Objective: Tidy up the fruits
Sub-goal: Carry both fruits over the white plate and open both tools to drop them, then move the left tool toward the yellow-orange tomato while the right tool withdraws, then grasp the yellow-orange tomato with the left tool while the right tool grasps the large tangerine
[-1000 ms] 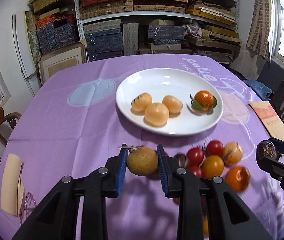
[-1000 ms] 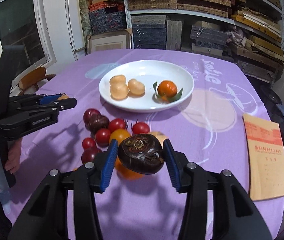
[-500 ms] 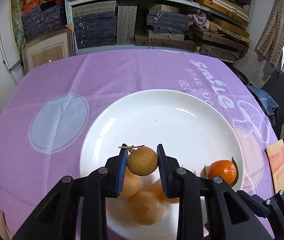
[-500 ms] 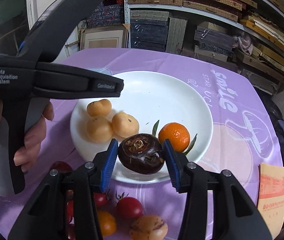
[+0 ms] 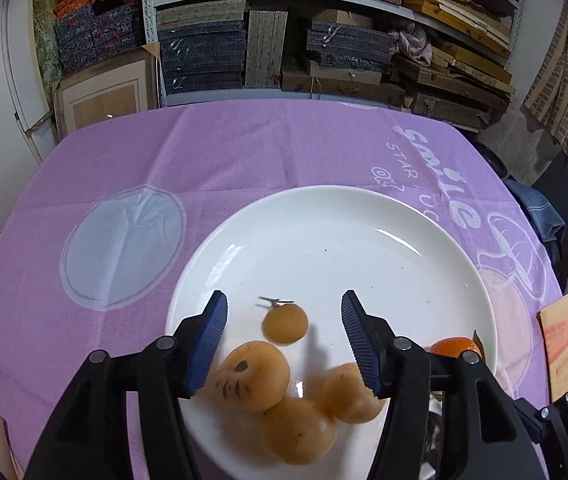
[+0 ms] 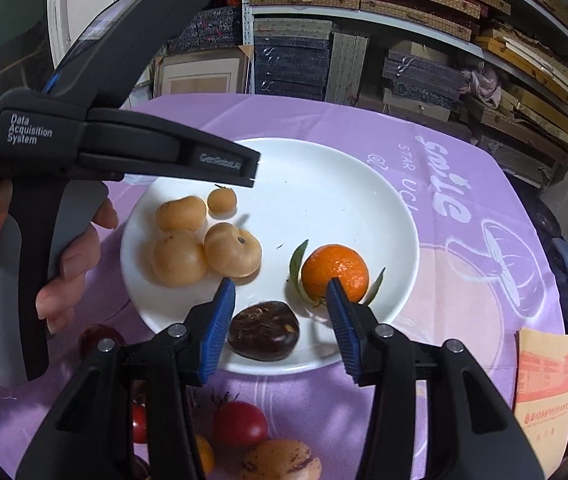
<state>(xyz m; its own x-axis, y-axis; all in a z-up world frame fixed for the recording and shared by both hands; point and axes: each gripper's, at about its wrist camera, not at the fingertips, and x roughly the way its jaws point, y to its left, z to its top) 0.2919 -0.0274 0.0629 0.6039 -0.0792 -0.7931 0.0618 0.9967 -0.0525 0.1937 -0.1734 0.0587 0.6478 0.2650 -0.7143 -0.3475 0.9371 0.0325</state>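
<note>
Left claw point(image 5: 284, 328) opening above white plate point(image 5: 363, 216) holding small tan fruit point(image 5: 285, 323).

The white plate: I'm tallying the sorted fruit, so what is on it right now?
On the white plate: three pale yellow fruits, a small tan fruit, a leafy tangerine and a dark brown fruit. Nothing seems hidden.

Tangerine point(image 5: 452, 346) half hidden behind right finger; bottom tomatoes point(image 6: 239, 423) partly covered by fingers
</note>
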